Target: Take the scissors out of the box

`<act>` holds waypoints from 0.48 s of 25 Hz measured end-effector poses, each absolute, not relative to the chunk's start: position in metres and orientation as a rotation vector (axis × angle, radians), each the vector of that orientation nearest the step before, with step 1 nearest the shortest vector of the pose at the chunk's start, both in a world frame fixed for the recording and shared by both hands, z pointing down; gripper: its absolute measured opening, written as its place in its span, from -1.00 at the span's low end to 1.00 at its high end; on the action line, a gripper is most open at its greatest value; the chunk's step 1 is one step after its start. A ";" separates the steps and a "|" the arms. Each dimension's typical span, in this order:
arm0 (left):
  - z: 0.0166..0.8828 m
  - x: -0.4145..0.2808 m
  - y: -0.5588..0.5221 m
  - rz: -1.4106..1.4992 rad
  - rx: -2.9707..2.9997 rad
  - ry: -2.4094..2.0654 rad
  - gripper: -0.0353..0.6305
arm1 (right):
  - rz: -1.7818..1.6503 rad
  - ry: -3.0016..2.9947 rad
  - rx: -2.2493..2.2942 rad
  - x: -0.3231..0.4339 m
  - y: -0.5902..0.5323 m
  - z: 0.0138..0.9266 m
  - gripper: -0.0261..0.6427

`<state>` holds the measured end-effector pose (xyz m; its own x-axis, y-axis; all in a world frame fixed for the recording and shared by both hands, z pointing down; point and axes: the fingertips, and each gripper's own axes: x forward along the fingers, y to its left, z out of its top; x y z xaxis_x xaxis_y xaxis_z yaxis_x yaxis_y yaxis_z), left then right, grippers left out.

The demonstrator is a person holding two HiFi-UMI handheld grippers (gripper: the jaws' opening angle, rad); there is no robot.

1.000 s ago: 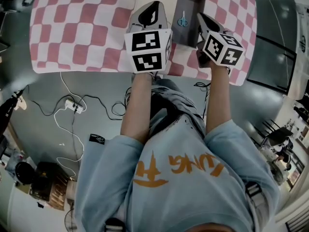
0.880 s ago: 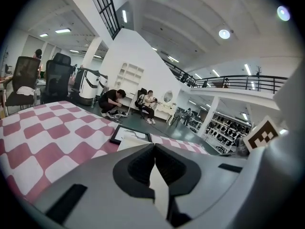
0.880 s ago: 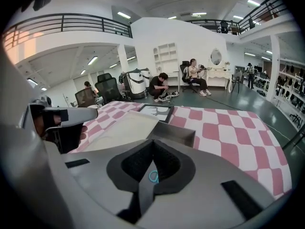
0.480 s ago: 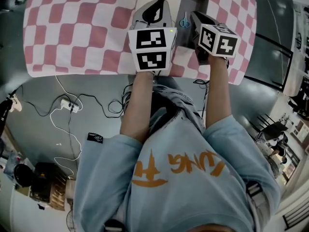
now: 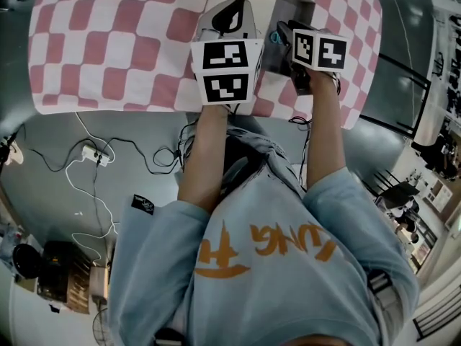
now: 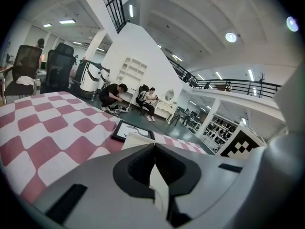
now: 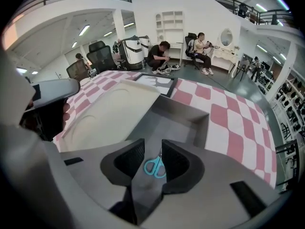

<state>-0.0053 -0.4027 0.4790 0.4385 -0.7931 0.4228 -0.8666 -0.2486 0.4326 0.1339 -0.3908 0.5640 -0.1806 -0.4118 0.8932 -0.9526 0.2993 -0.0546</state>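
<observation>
Teal scissors (image 7: 155, 167) seen btwn right gripper (image 7: 152, 150) jaws, opening, inside box (image 7: 202, 128) walls; left gripper (image 6: 155, 149) jaws clamp lid (image 6: 138, 139) edge.

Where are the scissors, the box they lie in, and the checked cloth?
scissors (image 7: 156, 166): right gripper view, where the teal handles meet.
box (image 7: 186, 109): right gripper view, its far wall.
checked cloth (image 5: 108, 49): head view, a bare patch at left.

checked cloth (image 5: 108, 49) | power strip (image 5: 95, 153) on floor (image 5: 50, 193) | picture frame (image 7: 155, 82) on cloth
</observation>
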 end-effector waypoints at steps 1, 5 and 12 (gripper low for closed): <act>0.479 -0.005 -0.403 0.151 2.077 -1.387 -0.83 | 0.839 -1.730 1.232 0.134 -0.391 0.567 -0.58; 0.479 -0.006 -0.406 0.142 2.075 -1.383 -0.83 | 0.874 -1.654 1.229 0.138 -0.392 0.577 -0.57; 0.487 -0.005 -0.408 0.151 2.055 -1.379 -0.83 | 0.925 -1.588 1.200 0.138 -0.393 0.590 -0.58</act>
